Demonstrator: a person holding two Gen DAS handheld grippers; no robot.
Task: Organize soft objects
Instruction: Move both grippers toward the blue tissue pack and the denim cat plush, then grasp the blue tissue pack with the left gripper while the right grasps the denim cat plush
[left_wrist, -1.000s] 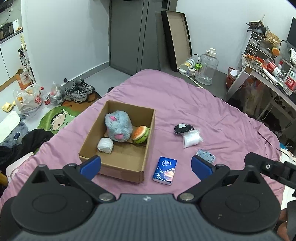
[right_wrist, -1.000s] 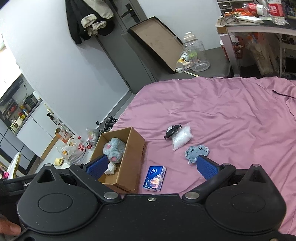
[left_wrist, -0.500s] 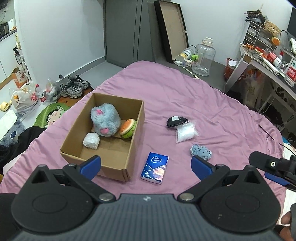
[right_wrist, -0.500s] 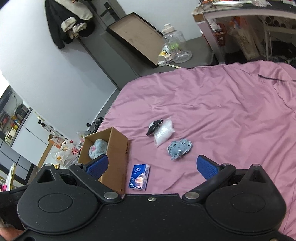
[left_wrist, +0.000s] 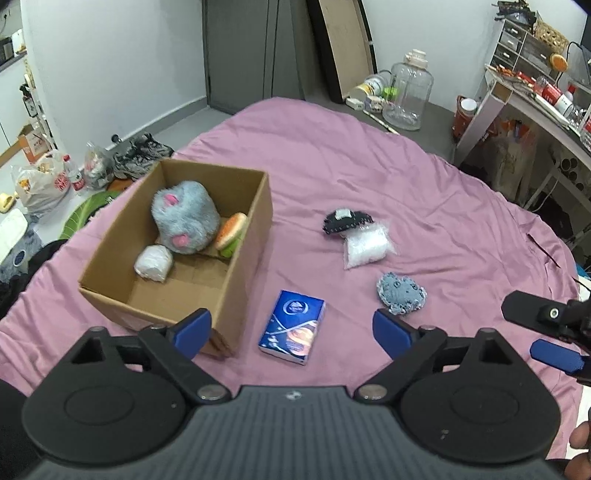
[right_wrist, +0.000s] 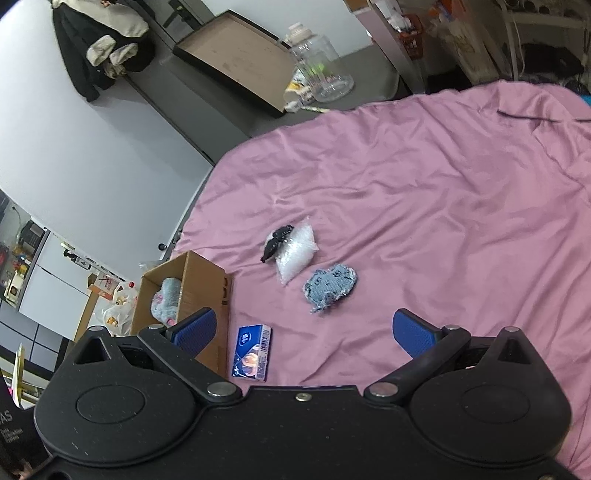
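The pink bed (left_wrist: 332, 155) runs past the frame edges in both views, and each camera's own black housing blocks its near part. In the right wrist view the cardboard box (right_wrist: 199, 280) shows mostly its outer wall, with only a strip of the grey plush (right_wrist: 166, 299) visible inside. From the left wrist view the box (left_wrist: 243, 258) is open-topped, its long axis running away from the camera and slightly right. It holds the grey plush (left_wrist: 184, 218) at the far end, a burger-shaped toy (left_wrist: 232, 233) wedged against the right wall, and a white wrapped bundle (left_wrist: 154, 263) just in front of the plush.

On the sheet right of the box lie a clear bag of white filling (left_wrist: 366, 246), a black fabric piece (left_wrist: 345, 220) touching its far edge, a blue-grey denim patch (left_wrist: 400, 291) nearer, and a blue tissue pack (left_wrist: 292, 326) beside the box's near corner, long axis pointing away.

The left tongs (left_wrist: 291, 326) stand wide apart above the tissue pack, holding nothing. The right tongs (right_wrist: 303, 328) are likewise wide and empty; in the left view they (left_wrist: 546, 332) are cut off at the right edge.
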